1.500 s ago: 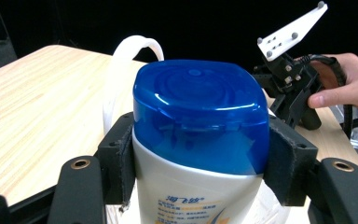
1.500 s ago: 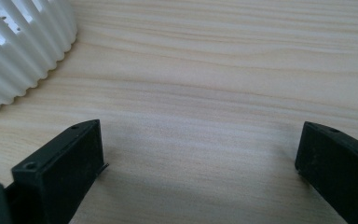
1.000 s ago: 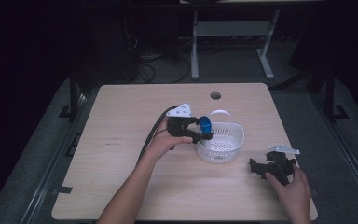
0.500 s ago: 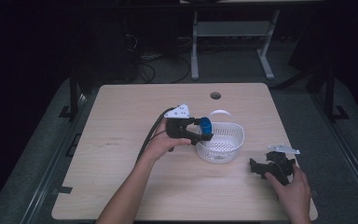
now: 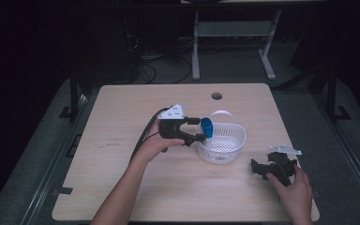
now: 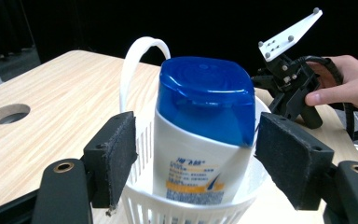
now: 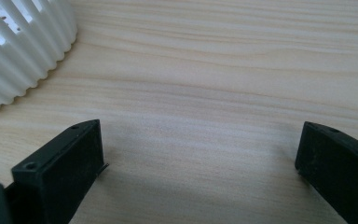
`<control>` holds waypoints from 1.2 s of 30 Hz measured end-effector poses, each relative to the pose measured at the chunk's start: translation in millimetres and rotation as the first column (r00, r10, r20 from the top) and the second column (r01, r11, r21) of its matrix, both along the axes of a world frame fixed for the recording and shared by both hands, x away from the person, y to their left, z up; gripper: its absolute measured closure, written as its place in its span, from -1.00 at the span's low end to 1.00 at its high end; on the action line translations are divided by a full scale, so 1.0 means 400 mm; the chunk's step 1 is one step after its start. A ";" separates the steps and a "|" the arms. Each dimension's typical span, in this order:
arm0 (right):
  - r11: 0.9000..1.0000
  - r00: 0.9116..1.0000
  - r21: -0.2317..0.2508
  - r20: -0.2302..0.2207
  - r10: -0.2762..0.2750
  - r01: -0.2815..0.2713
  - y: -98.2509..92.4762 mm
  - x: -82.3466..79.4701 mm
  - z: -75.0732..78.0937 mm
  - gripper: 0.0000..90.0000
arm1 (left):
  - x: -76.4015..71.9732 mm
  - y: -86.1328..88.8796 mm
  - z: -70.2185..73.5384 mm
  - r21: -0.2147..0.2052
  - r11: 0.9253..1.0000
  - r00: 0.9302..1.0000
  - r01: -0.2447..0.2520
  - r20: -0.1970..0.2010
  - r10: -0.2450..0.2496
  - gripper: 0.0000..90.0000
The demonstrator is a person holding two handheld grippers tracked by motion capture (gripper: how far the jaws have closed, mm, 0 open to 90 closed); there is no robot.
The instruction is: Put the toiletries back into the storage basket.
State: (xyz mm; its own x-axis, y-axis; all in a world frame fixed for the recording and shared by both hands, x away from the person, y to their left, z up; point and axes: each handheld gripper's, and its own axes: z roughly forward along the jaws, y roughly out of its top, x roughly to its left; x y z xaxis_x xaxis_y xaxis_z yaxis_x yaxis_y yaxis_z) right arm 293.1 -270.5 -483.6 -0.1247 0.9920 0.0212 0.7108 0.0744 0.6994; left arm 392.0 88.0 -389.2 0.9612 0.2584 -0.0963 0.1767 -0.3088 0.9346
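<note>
The left gripper (image 6: 193,158) has just been opening — pads off the bottle (image 6: 204,126) in the basket (image 5: 225,140); the right gripper (image 7: 200,163) is gaping over bare table. Withdrawing crookedly risks tipping the bottle — a pad catching its cap.

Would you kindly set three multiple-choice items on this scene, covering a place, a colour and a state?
1. Where does the white plastic bottle stand?
A. in the white slotted plastic basket
B. on the floor
C. over the table's hole

2. What colour is the bottle's cap?
A. red
B. blue
C. green

3. How do the left hand-held gripper pads stand to the bottle?
A. clamped on its cap
B. either side, gaps showing
C. resting on the wooden table

Key: 1 A, the basket's wall rings its base; 2 B, plainly blue; 3 B, space shows beside each pad.
</note>
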 end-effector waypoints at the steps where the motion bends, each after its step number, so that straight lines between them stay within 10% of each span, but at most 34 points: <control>1: 1.000 1.000 0.000 0.000 0.000 0.000 0.000 0.000 0.000 -0.99 | -0.001 0.005 0.003 -0.002 1.000 1.000 -0.002 -0.001 0.002 -0.36; 19: 1.000 1.000 0.002 -0.001 0.000 0.000 0.000 0.000 0.000 -0.99 | -0.038 0.102 0.044 0.085 0.992 0.996 -0.092 -0.001 0.093 -0.42; 36: 1.000 1.000 0.003 -0.002 -0.001 0.001 0.000 0.000 0.000 -0.99 | -0.086 0.229 0.017 0.166 0.966 0.979 -0.196 -0.020 0.202 -0.46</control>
State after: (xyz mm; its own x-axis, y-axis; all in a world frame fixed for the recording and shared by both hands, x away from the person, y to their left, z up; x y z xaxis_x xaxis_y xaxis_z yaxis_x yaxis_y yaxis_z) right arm 293.1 -270.4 -483.6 -0.1240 0.9920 0.0241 0.7121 0.0720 0.6984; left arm 357.7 179.5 -382.4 0.8852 0.4595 -0.0719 0.2835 -0.4104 0.8667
